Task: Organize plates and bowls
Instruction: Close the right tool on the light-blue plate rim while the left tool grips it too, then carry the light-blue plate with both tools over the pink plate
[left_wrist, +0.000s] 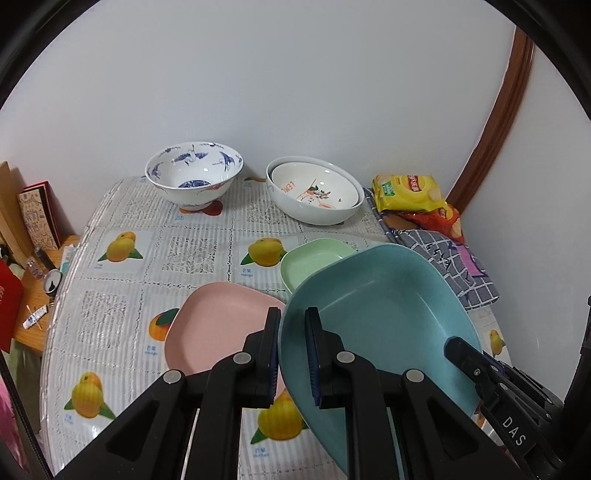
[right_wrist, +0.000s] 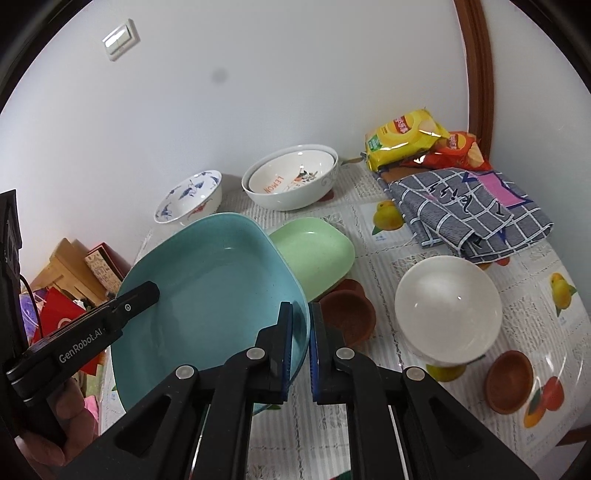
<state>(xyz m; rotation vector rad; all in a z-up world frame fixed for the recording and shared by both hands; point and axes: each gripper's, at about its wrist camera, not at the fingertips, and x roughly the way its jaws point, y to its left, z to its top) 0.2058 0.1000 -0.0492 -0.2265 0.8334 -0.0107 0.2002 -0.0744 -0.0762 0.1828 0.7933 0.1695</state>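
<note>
A large blue plate (left_wrist: 388, 302) (right_wrist: 214, 288) hangs tilted above the table, held by both grippers. My left gripper (left_wrist: 293, 332) is shut on its left rim, and in the right wrist view the left gripper (right_wrist: 147, 291) reaches over that edge. My right gripper (right_wrist: 301, 332) is shut on the opposite rim, and its finger (left_wrist: 458, 350) shows over the plate's right side. Under the blue plate lie a pink plate (left_wrist: 221, 321) and a green plate (left_wrist: 314, 258) (right_wrist: 314, 251). A plain white bowl (right_wrist: 447, 306) stands to the right.
By the back wall stand a blue-and-white bowl (left_wrist: 194, 177) and nested white bowls (left_wrist: 314, 192). Chip bags (left_wrist: 406, 192) and a checked cloth (left_wrist: 454, 266) fill the back right corner. Two small brown dishes (right_wrist: 347, 314) (right_wrist: 509, 380) sit near the white bowl. Clutter lies left of the table edge (left_wrist: 55, 295).
</note>
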